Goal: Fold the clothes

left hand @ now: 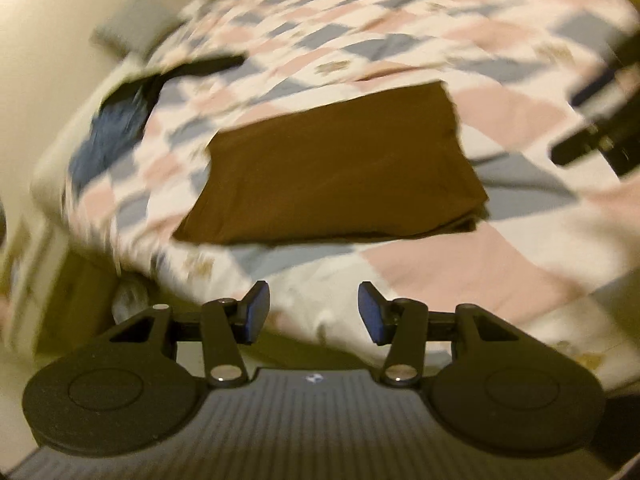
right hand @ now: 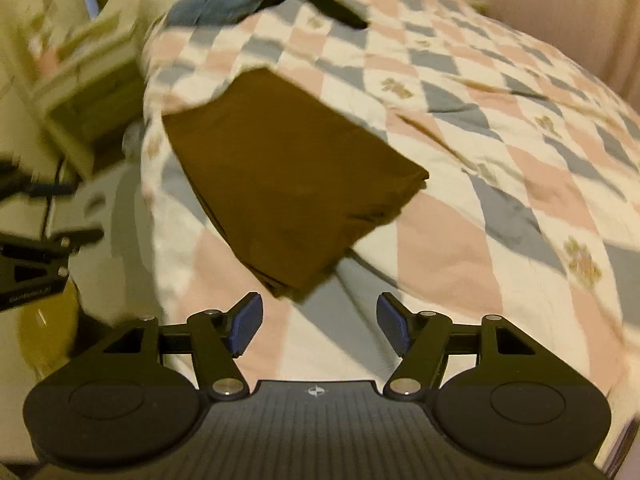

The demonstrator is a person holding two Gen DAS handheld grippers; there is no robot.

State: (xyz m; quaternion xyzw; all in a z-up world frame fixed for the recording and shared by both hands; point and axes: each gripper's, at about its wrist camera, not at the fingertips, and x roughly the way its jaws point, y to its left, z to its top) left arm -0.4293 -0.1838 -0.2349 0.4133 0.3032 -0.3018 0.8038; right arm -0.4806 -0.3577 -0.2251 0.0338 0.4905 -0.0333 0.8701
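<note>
Checked quilt [left hand: 500, 240] in pink, blue-grey & white covers the bed, w/ pale wall and blurred furniture off the far side. Both views are motion-smeared, so fine detail is shaky.

Brown garment [left hand: 332, 168] lies on the quilt as a neat rectangle, edges stacked in layers at its near corner, so it looks already folded. It sits near the bed's edge, just ahead of both grippers, touching neither.

Left gripper [left hand: 314, 314]: jaws wide apart, nothing between them, hovering over quilt short of the brown piece. Right gripper [right hand: 318, 328]: also spread wide & empty, pointing at the garment's near corner. Each shows at the rim of the other's view.

Dark blue & black clothes [right hand: 248, 0] sit in a loose heap at the far end of the bed, unfolded as far as I can tell.

Judgement: brown item is done or nearly so; step in hand is prob. the gap between garments. Next move likely calls for reaching to the far heap, picking one piece out w/o dragging the rest, and spreading it flat on clear quilt away from the folded one.
</note>
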